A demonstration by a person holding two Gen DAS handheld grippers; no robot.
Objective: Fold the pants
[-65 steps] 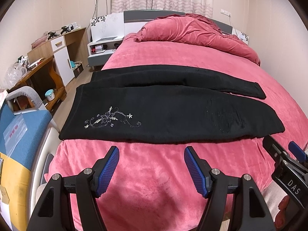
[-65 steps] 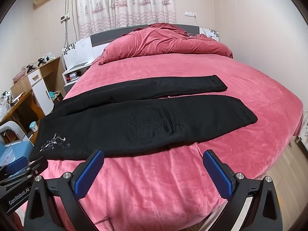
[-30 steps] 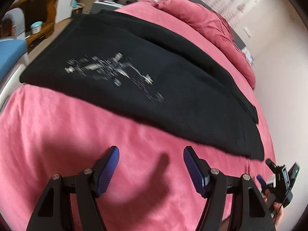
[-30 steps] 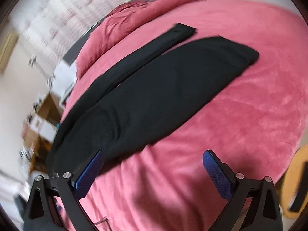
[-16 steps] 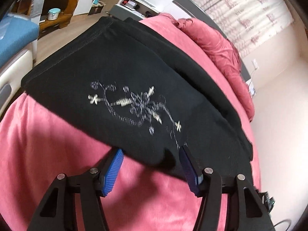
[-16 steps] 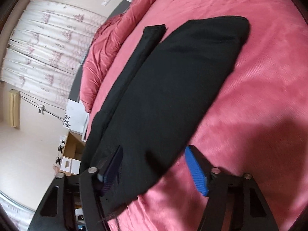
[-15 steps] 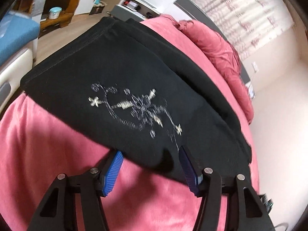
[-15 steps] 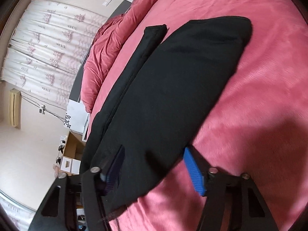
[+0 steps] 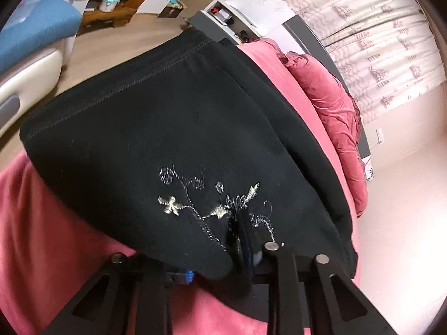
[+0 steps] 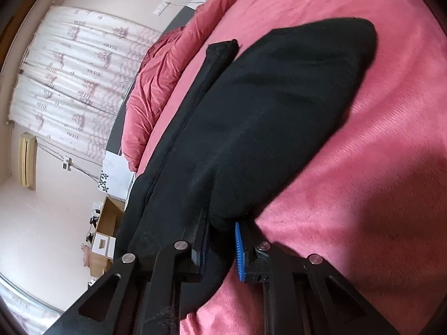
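Black pants (image 9: pixel 167 128) with a silver flower embroidery lie spread on a pink bed (image 9: pixel 42 223). My left gripper (image 9: pixel 220 262) is shut on the near edge of the pants by the embroidery, close to the waistband; cloth covers most of its fingers. In the right wrist view the pants (image 10: pixel 273 111) stretch away with both legs side by side. My right gripper (image 10: pixel 220 248) is shut on the near edge of the nearer leg, with a fold of cloth between its blue pads.
A pink duvet (image 9: pixel 332 103) is bunched at the head of the bed. A white nightstand (image 9: pixel 245 8), a wooden desk and a blue chair (image 9: pixel 30 28) stand left of the bed. The bed's pink cover (image 10: pixel 377 181) lies bare right of the pants.
Both grippers have moved forward onto the near edge of the pants and closed on the cloth. The cloth edge is now bunched between the fingers of each.
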